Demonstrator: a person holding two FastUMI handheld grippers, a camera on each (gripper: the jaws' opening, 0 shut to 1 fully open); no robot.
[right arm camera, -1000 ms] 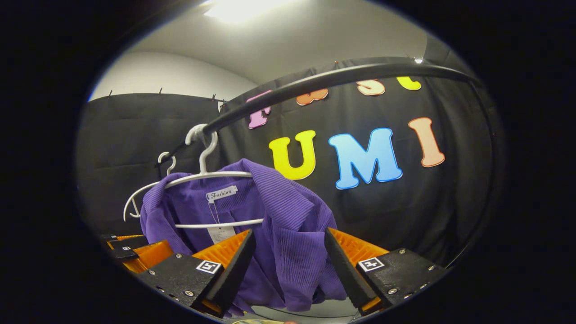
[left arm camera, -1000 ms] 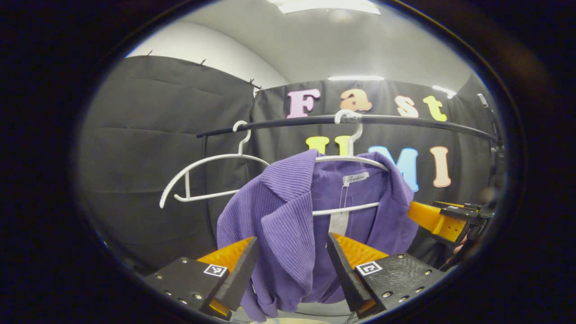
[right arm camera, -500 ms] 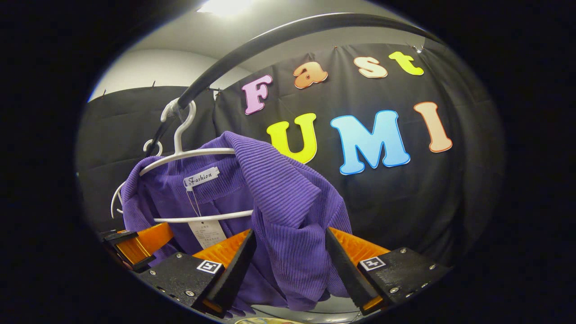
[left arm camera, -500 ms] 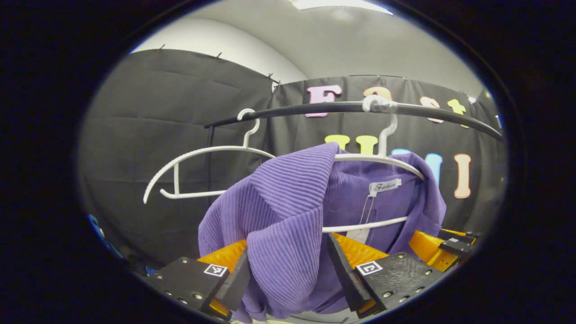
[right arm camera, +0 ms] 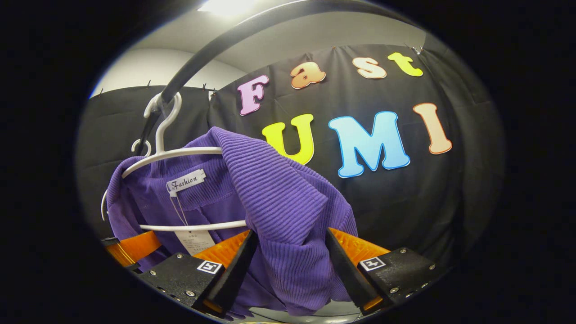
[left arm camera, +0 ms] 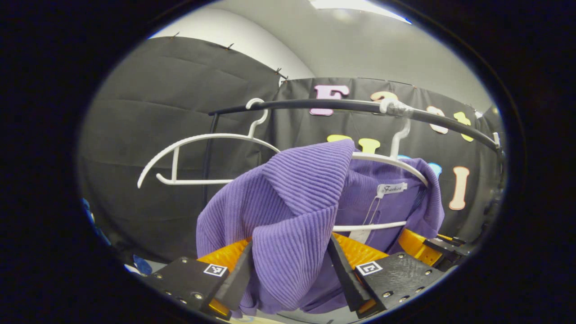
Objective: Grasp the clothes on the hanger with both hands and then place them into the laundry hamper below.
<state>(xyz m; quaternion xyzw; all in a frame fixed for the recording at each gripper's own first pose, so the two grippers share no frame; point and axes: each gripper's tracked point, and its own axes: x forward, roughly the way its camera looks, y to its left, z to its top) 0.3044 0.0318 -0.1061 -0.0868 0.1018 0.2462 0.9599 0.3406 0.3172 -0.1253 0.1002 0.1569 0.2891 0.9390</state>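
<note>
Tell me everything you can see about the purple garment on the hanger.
The purple garment is a ribbed knit top with a white neck label and a hang tag. It hangs open-fronted on a white hanger hooked over a black rail. Each shoulder slumps forward in a thick fold. One fold lies between the open fingers of the left gripper; the other lies between the open fingers of the right gripper. Its lower hem hangs below both grippers, out of sight.

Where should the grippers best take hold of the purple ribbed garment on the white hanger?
Probably at its two shoulders, from the front and slightly below: the purple ribbed garment drapes thick folds over each end of the white hanger, and these folds already lie between each gripper's fingers.
</note>
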